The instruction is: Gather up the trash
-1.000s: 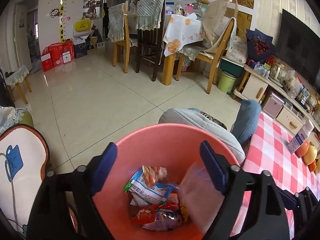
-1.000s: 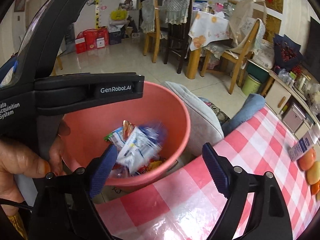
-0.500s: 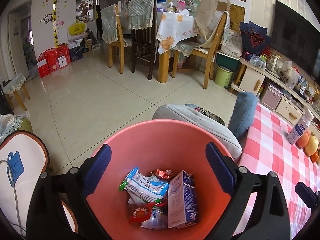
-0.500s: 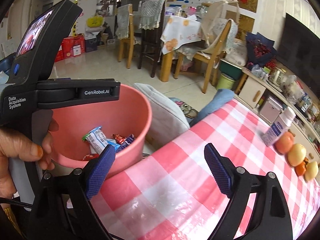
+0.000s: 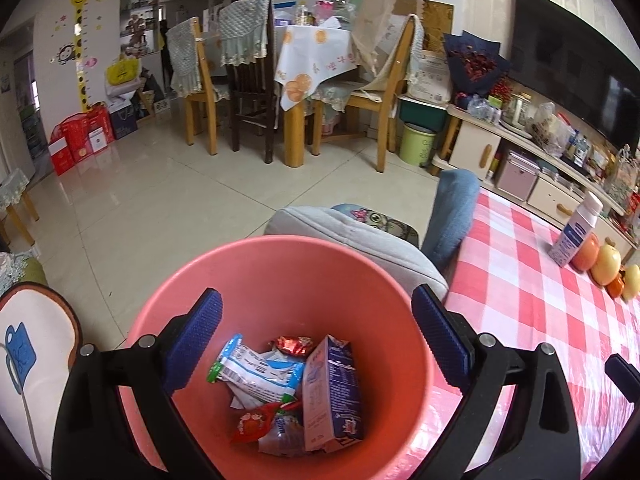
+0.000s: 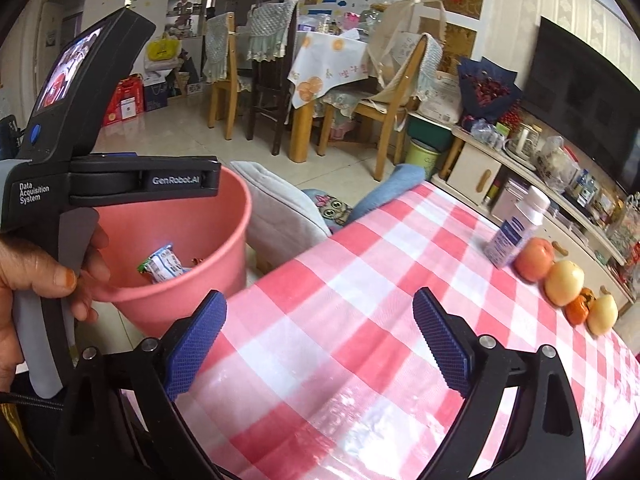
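A pink bin (image 5: 288, 276) sits beside the table edge, holding a purple carton (image 5: 332, 396), a white-blue wrapper (image 5: 256, 372) and several other wrappers. My left gripper (image 5: 316, 340) hangs open and empty right above the bin. The bin also shows in the right wrist view (image 6: 192, 248), with the left gripper's body and hand in front of it. My right gripper (image 6: 320, 340) is open and empty over the red-checked tablecloth (image 6: 380, 300), to the right of the bin.
A white bottle (image 6: 516, 228) and a row of fruit (image 6: 564, 284) stand at the table's far right. A grey cushion (image 5: 360, 236) and a blue cloth (image 5: 452, 208) lie behind the bin. Dining chairs and a table (image 5: 312, 60) stand across the tiled floor.
The carton dropped from blur into the bin and now lies still. My right gripper has swung right, away from the bin and over the tablecloth. The left gripper stays above the bin.
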